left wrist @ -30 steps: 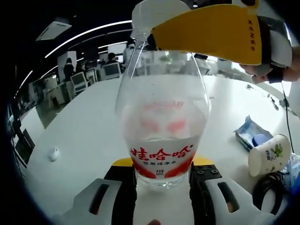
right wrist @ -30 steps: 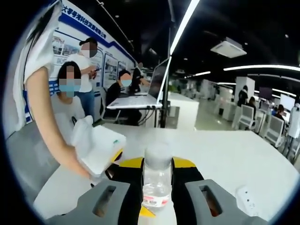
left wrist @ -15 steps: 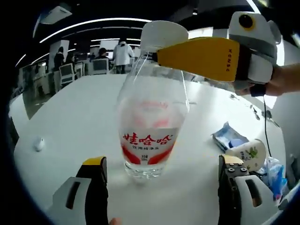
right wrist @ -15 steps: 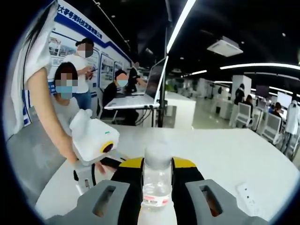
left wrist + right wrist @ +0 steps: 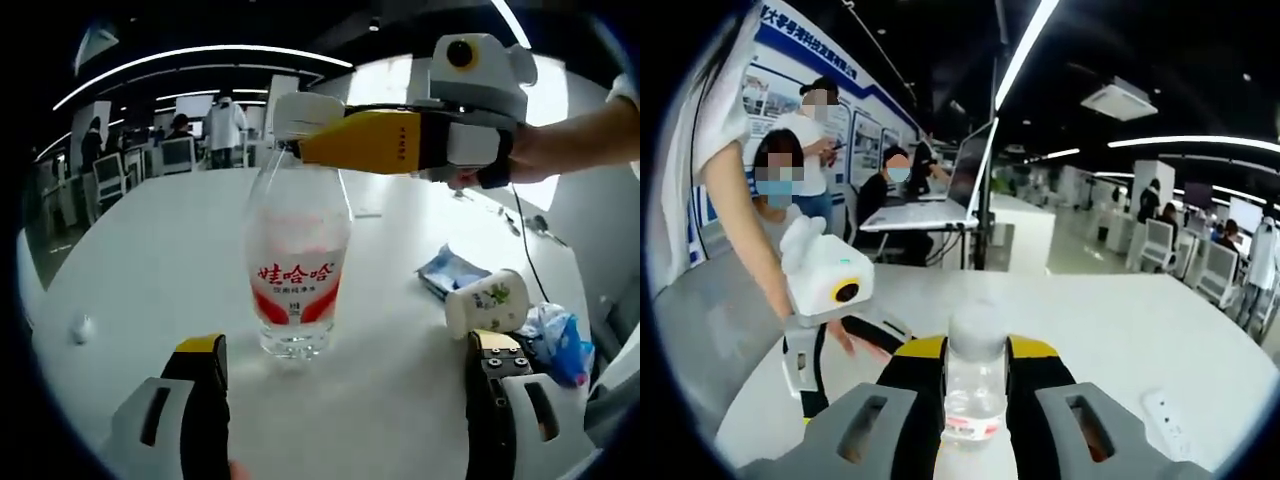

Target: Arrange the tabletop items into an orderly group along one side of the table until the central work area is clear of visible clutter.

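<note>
The clear bottle (image 5: 296, 262) wears a red-and-white label, beside a white cup (image 5: 487, 302) with perhaps green print.

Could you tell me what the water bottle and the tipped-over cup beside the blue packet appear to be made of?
The water bottle looks like thin clear plastic: you can see through it, it has a glossy sheen, a printed red-and-white label and a white cap held by the right gripper. The cup, lying on its side, seems to be matte white paper or plastic with a printed green motif; which one is unclear.
</note>
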